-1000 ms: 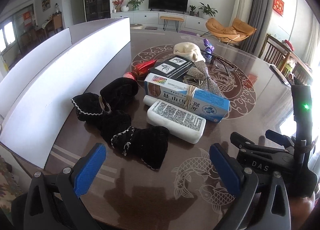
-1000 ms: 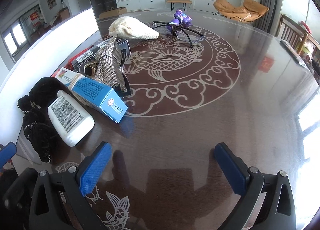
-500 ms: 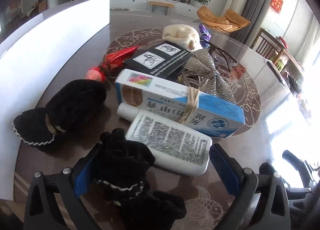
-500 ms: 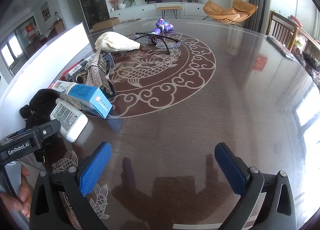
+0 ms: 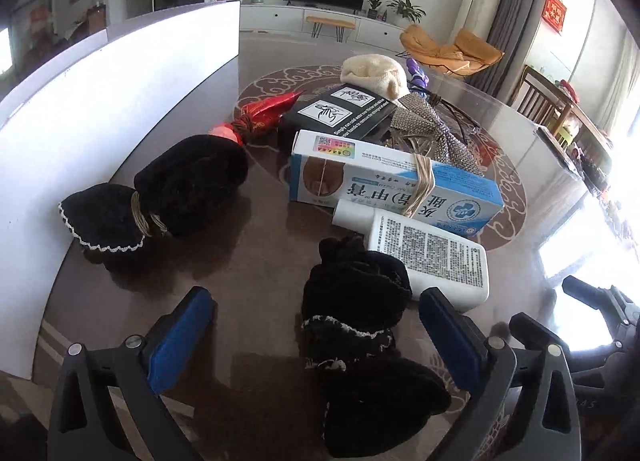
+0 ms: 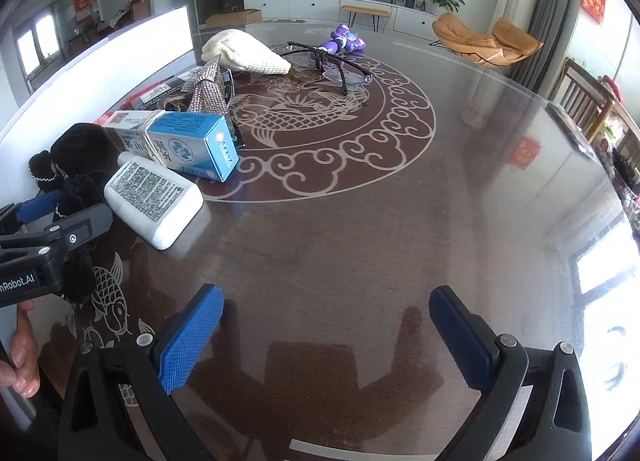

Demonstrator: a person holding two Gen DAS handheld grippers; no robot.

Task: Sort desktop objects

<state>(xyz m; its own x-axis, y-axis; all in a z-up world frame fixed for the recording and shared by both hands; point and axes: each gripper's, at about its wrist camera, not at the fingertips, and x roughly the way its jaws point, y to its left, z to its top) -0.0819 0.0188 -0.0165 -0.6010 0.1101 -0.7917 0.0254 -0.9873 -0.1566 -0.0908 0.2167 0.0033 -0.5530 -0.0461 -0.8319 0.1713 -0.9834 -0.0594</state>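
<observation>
My left gripper (image 5: 316,335) is open, with a black velvet pouch (image 5: 354,301) lying between its fingers, untouched by the pads. A second black pouch (image 5: 168,193) lies to the left. A white bottle (image 5: 428,257) and a blue and white box (image 5: 392,185) lie just beyond, with a black box (image 5: 340,113), a red pouch (image 5: 268,113), a silver mesh bow (image 5: 432,129) and a cream knit pouch (image 5: 376,73) behind. My right gripper (image 6: 326,337) is open and empty over bare table, right of the bottle (image 6: 154,201) and box (image 6: 188,143).
A white board (image 5: 104,109) stands along the table's left side. Black glasses (image 6: 332,65) and a purple toy (image 6: 344,39) lie at the far side of the round brown table (image 6: 400,221). The left gripper's body (image 6: 44,257) shows at the right wrist view's left edge.
My left gripper has moved right and slightly back, so the near black pouch now lies between its fingers. My right gripper has edged closer to the pile.
</observation>
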